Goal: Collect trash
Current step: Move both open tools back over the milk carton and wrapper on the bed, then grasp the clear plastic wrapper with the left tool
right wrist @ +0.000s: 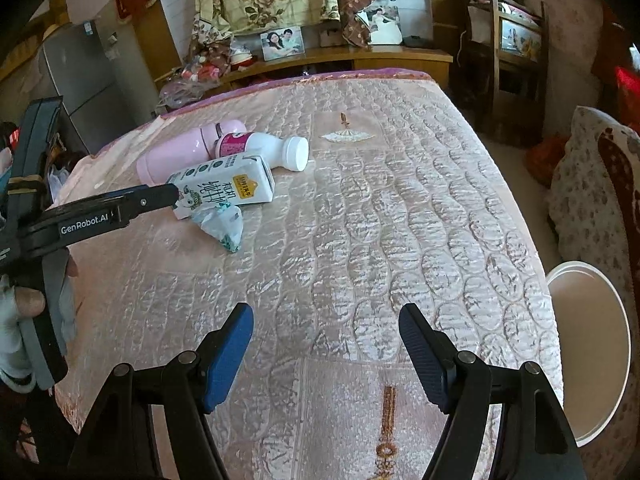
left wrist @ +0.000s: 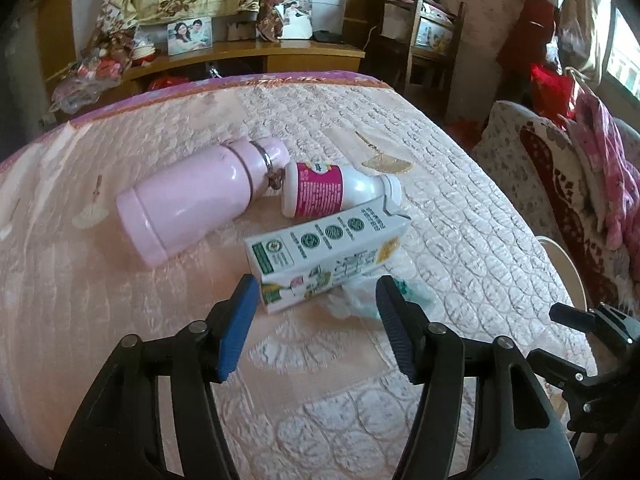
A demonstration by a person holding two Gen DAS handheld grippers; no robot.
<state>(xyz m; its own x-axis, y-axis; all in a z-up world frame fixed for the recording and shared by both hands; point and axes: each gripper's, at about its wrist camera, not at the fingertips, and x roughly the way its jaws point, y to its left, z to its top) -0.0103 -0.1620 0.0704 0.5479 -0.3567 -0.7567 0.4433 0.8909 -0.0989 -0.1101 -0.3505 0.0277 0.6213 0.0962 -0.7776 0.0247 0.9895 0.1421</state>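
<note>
Step in hand, as judged from the layout: the left gripper (left wrist: 314, 298) lines up on the white rectangular milk carton printed with green seals (left wrist: 324, 256). Its blue-padded jaws stand wide and hold nothing; the carton's near end lies just ahead of the pads, not yet between them.

Procedure:
- Straddle the carton's near end so one pad meets each long side.
- Close only once both pads face flat card; a corner grip would probably let the box twist out.
- Avoid the crumpled white-and-green paper wrapper (left wrist: 362, 298) lying against the carton's near side, unless it is meant to go in the same grasp.
- Lift clear before travelling to the round white plastic bin (right wrist: 588, 344), which stands on the floor just beside the bed's right edge.

The right gripper (right wrist: 326, 346) hangs wide and empty over bare pink quilted bedspread (right wrist: 400, 208), well apart from the items.

Carton condition: lying on its side, intact, gable end pointing away. Beyond it lie a white plastic bottle with a magenta label (left wrist: 336, 190) and a pale pink steel flask (left wrist: 192, 204); the bottle's base touches the flask's neck. The flask appears to be a reusable item, not trash.
</note>
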